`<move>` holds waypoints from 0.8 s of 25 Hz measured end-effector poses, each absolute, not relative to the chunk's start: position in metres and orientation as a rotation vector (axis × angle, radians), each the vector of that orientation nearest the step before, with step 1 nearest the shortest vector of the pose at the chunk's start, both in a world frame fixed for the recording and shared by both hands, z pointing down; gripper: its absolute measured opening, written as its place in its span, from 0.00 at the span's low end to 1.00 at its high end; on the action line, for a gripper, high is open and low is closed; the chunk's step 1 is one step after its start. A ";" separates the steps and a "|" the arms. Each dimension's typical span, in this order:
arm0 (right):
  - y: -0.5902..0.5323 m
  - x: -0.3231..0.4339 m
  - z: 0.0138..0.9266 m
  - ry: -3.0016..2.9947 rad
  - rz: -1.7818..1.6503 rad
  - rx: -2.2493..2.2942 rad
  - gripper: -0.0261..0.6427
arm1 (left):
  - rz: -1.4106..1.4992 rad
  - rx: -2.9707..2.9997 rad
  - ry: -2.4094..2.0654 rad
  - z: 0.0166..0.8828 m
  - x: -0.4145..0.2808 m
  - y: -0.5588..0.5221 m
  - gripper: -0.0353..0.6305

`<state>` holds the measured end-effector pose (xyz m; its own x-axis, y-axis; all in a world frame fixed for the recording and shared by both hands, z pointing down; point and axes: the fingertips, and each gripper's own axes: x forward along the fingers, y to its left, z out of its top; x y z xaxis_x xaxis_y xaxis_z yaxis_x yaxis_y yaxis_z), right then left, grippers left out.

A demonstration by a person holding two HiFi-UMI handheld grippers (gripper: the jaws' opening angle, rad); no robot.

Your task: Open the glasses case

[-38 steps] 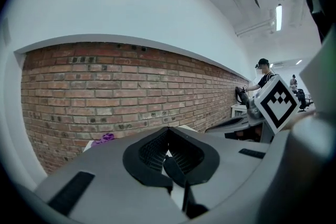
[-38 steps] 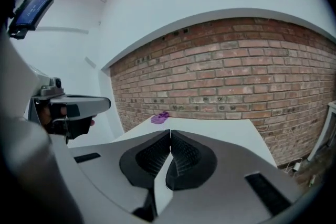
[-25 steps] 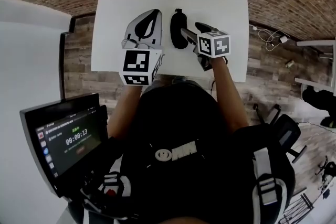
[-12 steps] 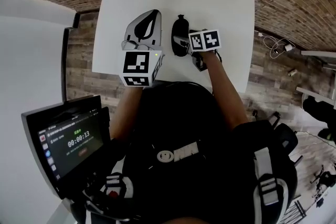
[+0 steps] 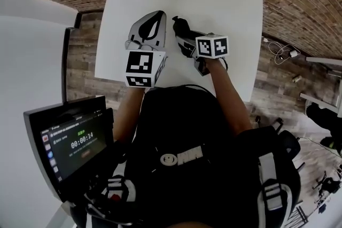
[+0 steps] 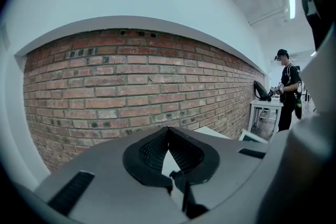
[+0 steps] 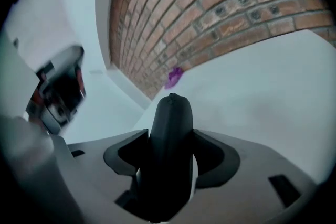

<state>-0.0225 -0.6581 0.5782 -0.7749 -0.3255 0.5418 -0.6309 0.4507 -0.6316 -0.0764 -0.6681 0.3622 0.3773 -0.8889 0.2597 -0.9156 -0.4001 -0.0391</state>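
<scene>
Slim black glasses case (image 5: 179,29), closed, angled over the white table (image 5: 230,8).

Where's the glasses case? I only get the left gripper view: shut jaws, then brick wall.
Observer: In the right gripper. Its jaws have just been closing, and the pads press on both sides of the glasses case.
Operator: Open yet?
Observer: No gap shows on it in the right gripper view or the head view, so it looks closed.
Operator: Left gripper near it?
Observer: In the head view the left gripper sits beside the case on its left, apart from it, over the white table.
</scene>
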 end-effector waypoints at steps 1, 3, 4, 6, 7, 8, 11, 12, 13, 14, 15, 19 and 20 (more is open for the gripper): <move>-0.673 -0.015 0.557 -2.460 1.332 0.887 0.44 | 0.389 2.518 -1.633 0.366 -0.076 -0.671 0.05; -0.704 0.010 0.509 -2.652 1.529 1.045 0.44 | 0.437 2.553 -1.577 0.373 -0.067 -0.672 0.05; -0.717 0.024 0.483 -2.748 1.585 1.105 0.44 | 0.458 2.586 -1.548 0.376 -0.061 -0.671 0.05; -0.734 0.048 0.437 -2.919 1.603 1.165 0.44 | 0.526 2.661 -1.479 0.384 -0.044 -0.666 0.05; -0.738 0.057 0.417 -2.984 1.613 1.173 0.44 | 0.584 2.700 -1.429 0.391 -0.034 -0.663 0.11; -0.741 0.063 0.398 -3.046 1.622 1.168 0.44 | 0.654 2.739 -1.368 0.399 -0.023 -0.659 0.26; -0.742 0.064 0.348 -3.197 1.534 1.141 0.44 | 0.807 2.832 -1.232 0.413 0.000 -0.648 0.27; -0.739 0.062 0.336 -3.229 1.475 1.124 0.44 | 0.806 2.853 -1.224 0.411 0.005 -0.647 0.27; -0.737 0.059 0.328 -3.252 1.425 1.098 0.44 | 0.787 2.868 -1.229 0.408 0.009 -0.647 0.27; -0.734 0.057 0.322 -3.268 1.396 1.073 0.44 | 0.763 2.877 -1.238 0.404 0.012 -0.648 0.27; -0.732 0.054 0.318 -3.279 1.381 1.053 0.44 | 0.742 2.883 -1.246 0.401 0.013 -0.650 0.27; -0.723 0.046 0.315 -3.286 1.342 1.018 0.43 | 0.682 2.905 -1.275 0.390 0.011 -0.655 0.27; -0.721 0.045 0.315 -3.282 1.327 1.015 0.43 | 0.670 2.910 -1.283 0.388 0.010 -0.656 0.27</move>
